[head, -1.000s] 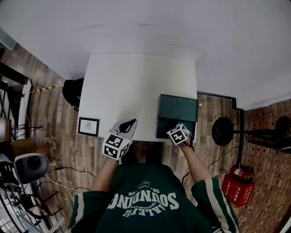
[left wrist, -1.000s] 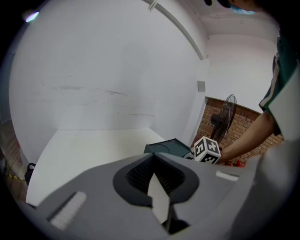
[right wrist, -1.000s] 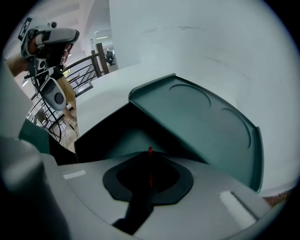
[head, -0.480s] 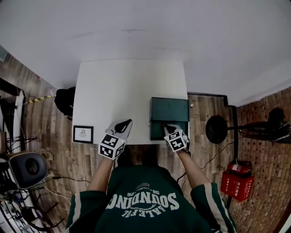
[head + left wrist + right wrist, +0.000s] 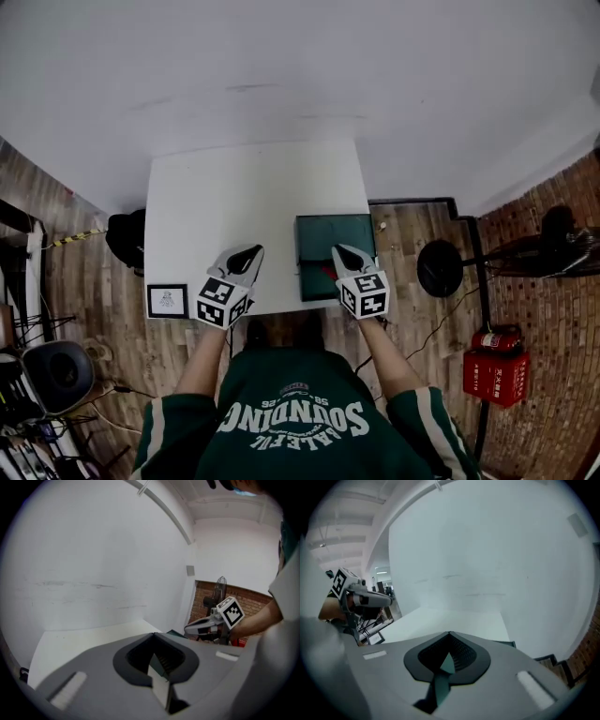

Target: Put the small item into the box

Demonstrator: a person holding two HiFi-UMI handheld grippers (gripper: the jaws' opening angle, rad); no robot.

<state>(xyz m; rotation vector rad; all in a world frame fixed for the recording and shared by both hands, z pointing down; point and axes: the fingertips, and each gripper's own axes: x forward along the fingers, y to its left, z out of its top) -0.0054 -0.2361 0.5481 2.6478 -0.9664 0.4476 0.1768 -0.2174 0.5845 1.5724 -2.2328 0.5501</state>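
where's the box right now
In the head view, the box sits on the table's near right corner, with the right gripper over its near edge.

Bare workroom: brick wall (image 5: 243, 598), fire extinguishers (image 5: 494, 367)

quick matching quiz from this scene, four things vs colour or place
1 box
2 framed picture
3 fire extinguisher
4 left gripper

a red, far off to the right
b dark green, on the table
c over the table's near edge, left of the box
d just off the table's near left corner

Pairs: 1-b, 2-d, 3-a, 4-c
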